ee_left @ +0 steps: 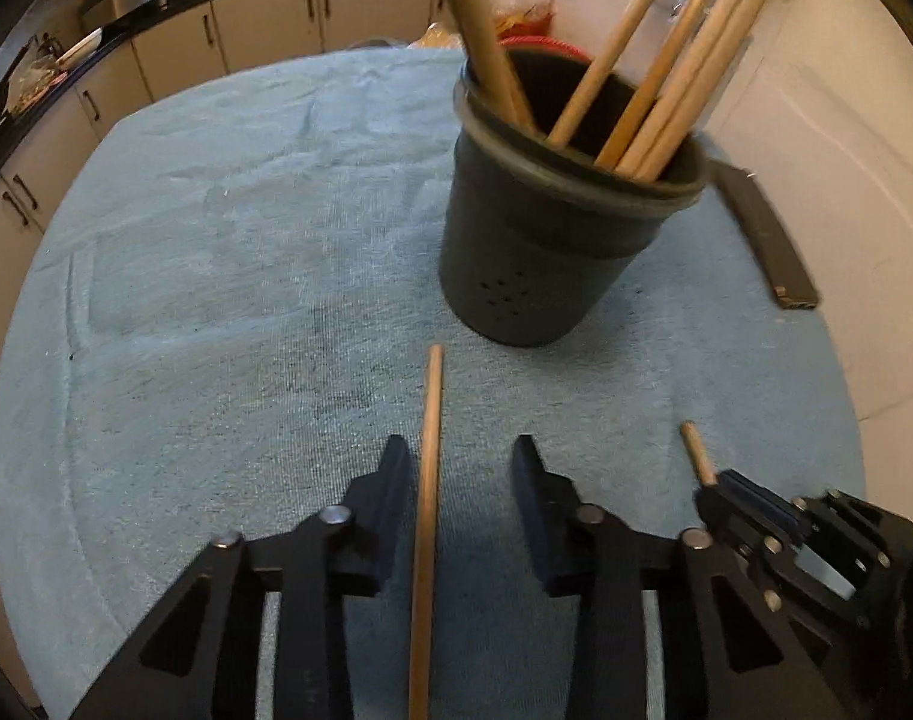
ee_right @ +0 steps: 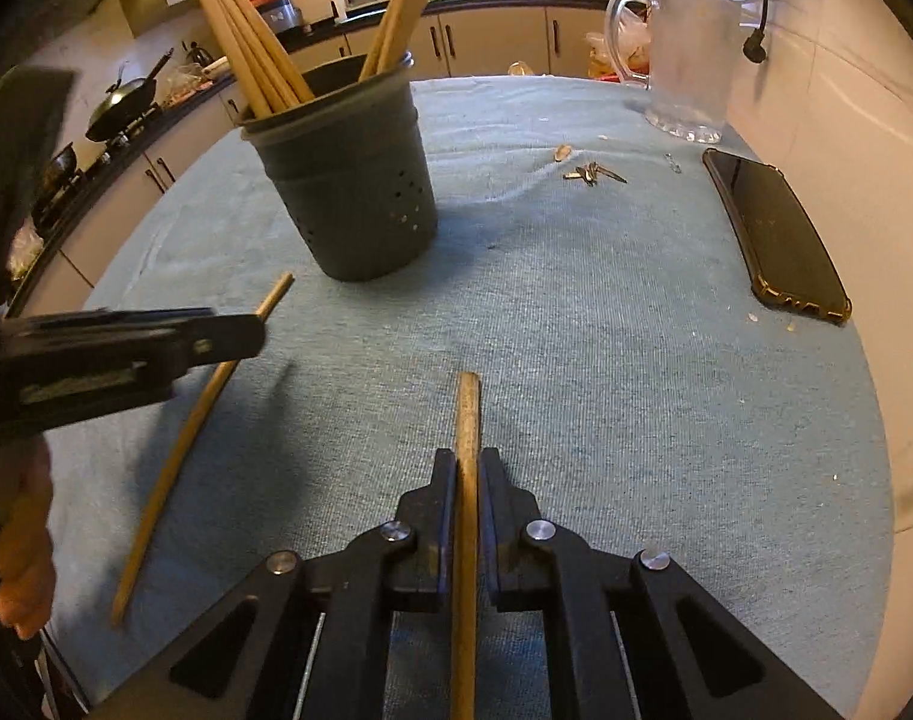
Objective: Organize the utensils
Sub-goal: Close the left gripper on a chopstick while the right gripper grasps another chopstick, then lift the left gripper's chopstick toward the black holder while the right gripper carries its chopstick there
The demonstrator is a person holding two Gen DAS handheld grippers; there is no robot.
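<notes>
The left gripper (ee_left: 461, 468) has wide jaws, one on each side of a chopstick (ee_left: 428, 480) lying on the towel (ee_left: 216, 240). At one o'clock from it stands the dark cup (ee_left: 546, 252), full of wooden chopsticks (ee_left: 666, 90) that lean out; their tops are cut off. Next, the right gripper (ee_right: 468, 468) has narrow jaws, pinching a second stick (ee_right: 467, 480). Its back end is hidden under the gripper. At two o'clock lies a phone (ee_right: 774, 234). At one o'clock stands a jug (ee_right: 684, 54); what is inside is hard to see. Small keys (ee_right: 591, 174) lie at twelve o'clock.
</notes>
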